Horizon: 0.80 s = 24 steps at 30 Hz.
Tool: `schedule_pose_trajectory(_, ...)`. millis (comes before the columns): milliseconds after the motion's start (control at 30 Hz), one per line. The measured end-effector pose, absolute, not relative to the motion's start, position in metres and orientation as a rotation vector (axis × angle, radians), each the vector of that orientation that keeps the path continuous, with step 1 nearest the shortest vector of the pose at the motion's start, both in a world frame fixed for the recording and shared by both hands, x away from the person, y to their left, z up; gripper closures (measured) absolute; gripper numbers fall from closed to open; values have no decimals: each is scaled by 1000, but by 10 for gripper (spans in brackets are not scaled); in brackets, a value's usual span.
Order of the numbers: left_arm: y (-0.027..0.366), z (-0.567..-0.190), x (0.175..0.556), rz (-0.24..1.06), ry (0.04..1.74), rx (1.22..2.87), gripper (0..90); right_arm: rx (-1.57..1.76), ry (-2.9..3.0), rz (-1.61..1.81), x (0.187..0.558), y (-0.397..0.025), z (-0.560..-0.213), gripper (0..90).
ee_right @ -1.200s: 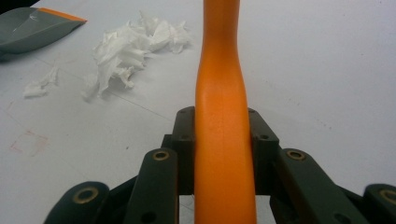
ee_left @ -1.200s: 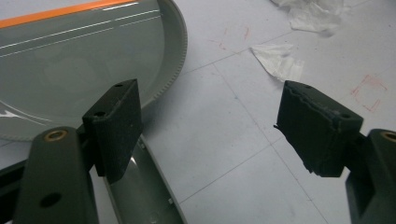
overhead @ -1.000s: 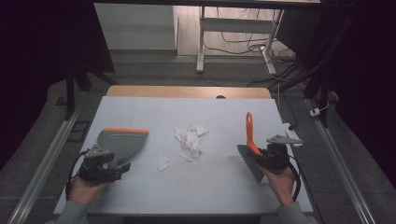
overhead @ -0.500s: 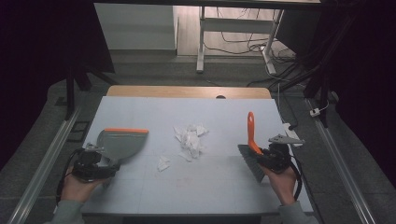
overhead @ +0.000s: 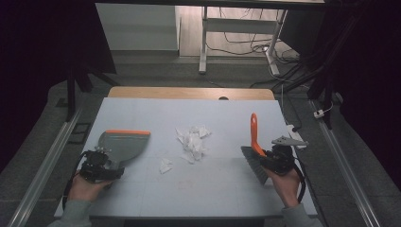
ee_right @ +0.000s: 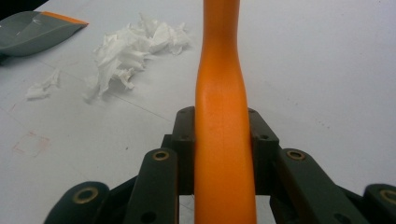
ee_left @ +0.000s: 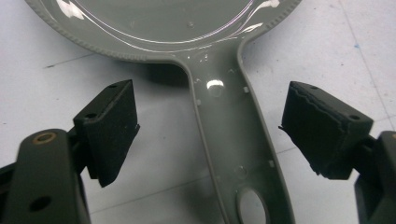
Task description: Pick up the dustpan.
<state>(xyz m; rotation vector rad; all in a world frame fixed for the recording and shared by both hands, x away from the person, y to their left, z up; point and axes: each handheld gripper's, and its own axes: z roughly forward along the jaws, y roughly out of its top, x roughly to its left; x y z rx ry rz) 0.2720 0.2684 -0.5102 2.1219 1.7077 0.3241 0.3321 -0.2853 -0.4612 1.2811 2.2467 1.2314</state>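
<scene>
A grey dustpan (overhead: 124, 142) with an orange front lip lies flat on the left of the table. Its handle (ee_left: 229, 140) points back toward my left gripper (overhead: 97, 165). That gripper (ee_left: 210, 116) is open, one black pad (ee_left: 112, 126) on each side of the handle and both clear of it. My right gripper (overhead: 273, 158) is shut on the orange handle (ee_right: 223, 107) of a hand brush (overhead: 254, 135). The brush's dark bristles (overhead: 253, 166) rest on the table. Torn white paper scraps (overhead: 193, 139) lie piled mid-table between the two tools.
A single loose scrap (overhead: 165, 165) lies nearer the front than the pile. The white table top (overhead: 198, 198) ends in a wooden strip (overhead: 189, 92) at the far edge. Metal rails run along the floor on both sides.
My left gripper drew back to the left, then came a little toward the dustpan's handle again. The right gripper and brush drifted slightly right. Dustpan and paper have not moved.
</scene>
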Motion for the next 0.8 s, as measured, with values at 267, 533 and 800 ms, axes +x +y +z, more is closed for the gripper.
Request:
schedule_pose_trajectory(267,266,-514,280,296,1728,2103,235,1280,2253,1226,332,-283,-462,703)
schedule_pose_trajectory(533,264,-519,289,293,1771,2076,329,1278,2252,1226,332,-284,-462,703)
schedule_pose_trajectory(800,268,-522,291,298,1798,2037,492,1279,2253,1220,332,-284,-462,703)
